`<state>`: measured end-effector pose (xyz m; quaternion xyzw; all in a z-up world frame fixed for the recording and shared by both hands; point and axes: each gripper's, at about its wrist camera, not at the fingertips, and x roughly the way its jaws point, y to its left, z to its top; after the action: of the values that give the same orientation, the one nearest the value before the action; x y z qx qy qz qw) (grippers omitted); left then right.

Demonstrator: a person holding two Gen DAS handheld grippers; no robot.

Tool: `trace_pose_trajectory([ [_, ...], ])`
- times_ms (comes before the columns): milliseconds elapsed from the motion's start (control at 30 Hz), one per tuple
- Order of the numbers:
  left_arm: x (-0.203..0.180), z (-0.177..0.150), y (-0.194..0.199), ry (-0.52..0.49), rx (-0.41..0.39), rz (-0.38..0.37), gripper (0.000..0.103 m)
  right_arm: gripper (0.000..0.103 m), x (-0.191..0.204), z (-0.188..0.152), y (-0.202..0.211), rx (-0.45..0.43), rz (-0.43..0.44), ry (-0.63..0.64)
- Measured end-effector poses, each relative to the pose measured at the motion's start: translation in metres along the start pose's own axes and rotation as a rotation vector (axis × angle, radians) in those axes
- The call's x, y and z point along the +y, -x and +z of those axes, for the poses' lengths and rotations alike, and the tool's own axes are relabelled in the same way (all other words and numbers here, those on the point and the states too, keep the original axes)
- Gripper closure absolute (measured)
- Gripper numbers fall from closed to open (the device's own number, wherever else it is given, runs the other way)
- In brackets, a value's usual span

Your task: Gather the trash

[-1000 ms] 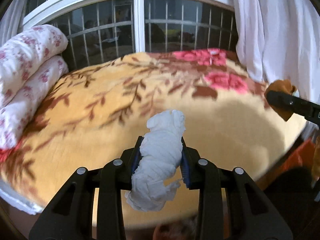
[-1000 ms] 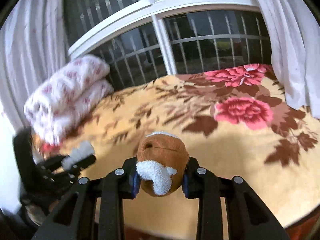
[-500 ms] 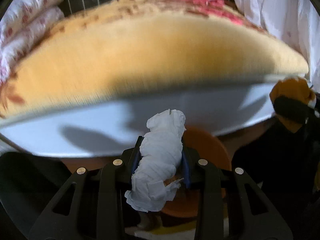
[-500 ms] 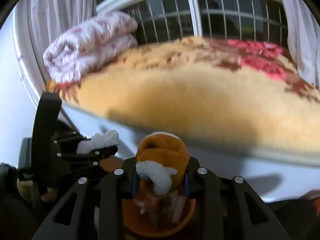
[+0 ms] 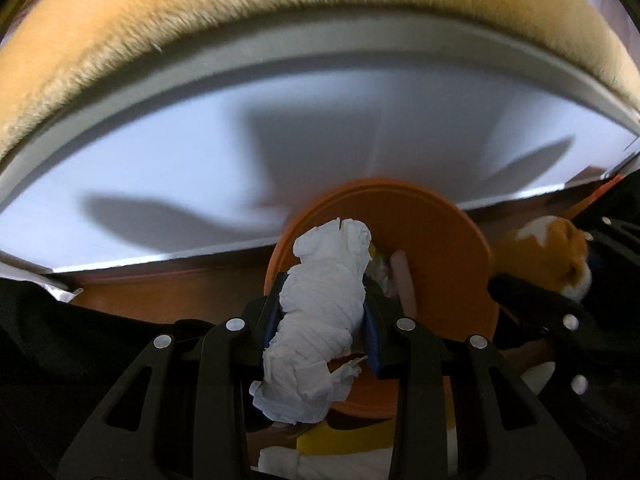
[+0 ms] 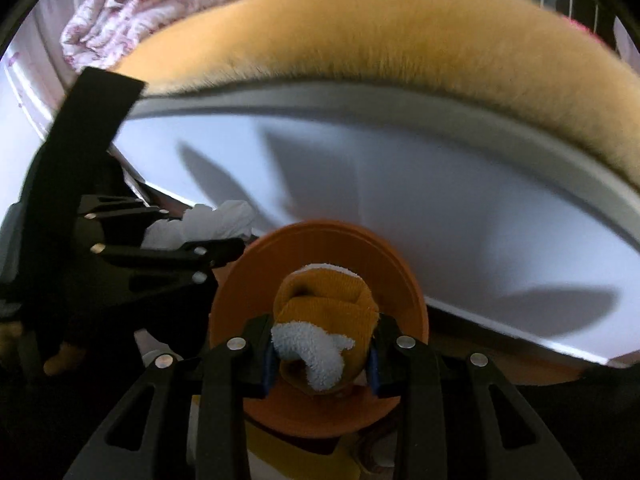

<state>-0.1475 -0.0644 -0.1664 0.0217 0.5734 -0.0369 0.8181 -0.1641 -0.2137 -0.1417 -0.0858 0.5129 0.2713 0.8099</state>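
The left gripper [image 5: 324, 312] pinches a crumpled white tissue wad [image 5: 320, 320] above the round orange plastic bin [image 5: 452, 264]. The right gripper [image 6: 320, 352] clamps a rolled mustard-and-white sock [image 6: 324, 336] over the same bin, near the white bed frame [image 6: 440, 208].

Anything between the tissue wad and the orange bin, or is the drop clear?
Nothing visible blocks it. The left gripper holds the tissue wad over the orange bin; the bin's mouth is open, with some trash already inside. The right gripper holds a sock over it too.

no readable text, no labels, no brand names, no numbers; no signs in either wrist view
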Motion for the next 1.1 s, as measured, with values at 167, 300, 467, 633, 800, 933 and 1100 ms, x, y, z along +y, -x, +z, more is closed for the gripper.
trace_pose_trajectory([
  [167,0.008,0.001,-0.017,0.006,0.071,0.022,0.054,0.057,-0.006,-0.001,-0.023,0.088,-0.002,-0.02],
  [300,0.012,-0.001,-0.013,0.013,0.064,0.032,0.032,0.041,-0.008,-0.001,-0.02,0.071,-0.008,-0.032],
  [467,0.016,-0.005,-0.008,0.02,0.059,0.036,0.03,0.041,-0.02,-0.003,-0.014,0.051,-0.016,-0.089],
  [633,0.017,0.0,0.01,0.054,-0.014,-0.002,0.03,0.035,-0.027,0.001,0.019,-0.053,-0.04,-0.106],
  [800,0.026,0.019,0.089,0.073,-0.295,-0.02,0.017,0.007,-0.036,0.027,0.109,-0.362,-0.101,-0.079],
  [933,0.038,0.052,0.155,0.091,-0.551,-0.006,0.009,0.004,-0.053,0.078,0.16,-0.593,-0.211,-0.074],
  [1100,0.04,0.115,0.16,0.107,-0.578,0.111,0.008,0.004,-0.078,0.149,0.15,-0.684,-0.336,-0.098],
])
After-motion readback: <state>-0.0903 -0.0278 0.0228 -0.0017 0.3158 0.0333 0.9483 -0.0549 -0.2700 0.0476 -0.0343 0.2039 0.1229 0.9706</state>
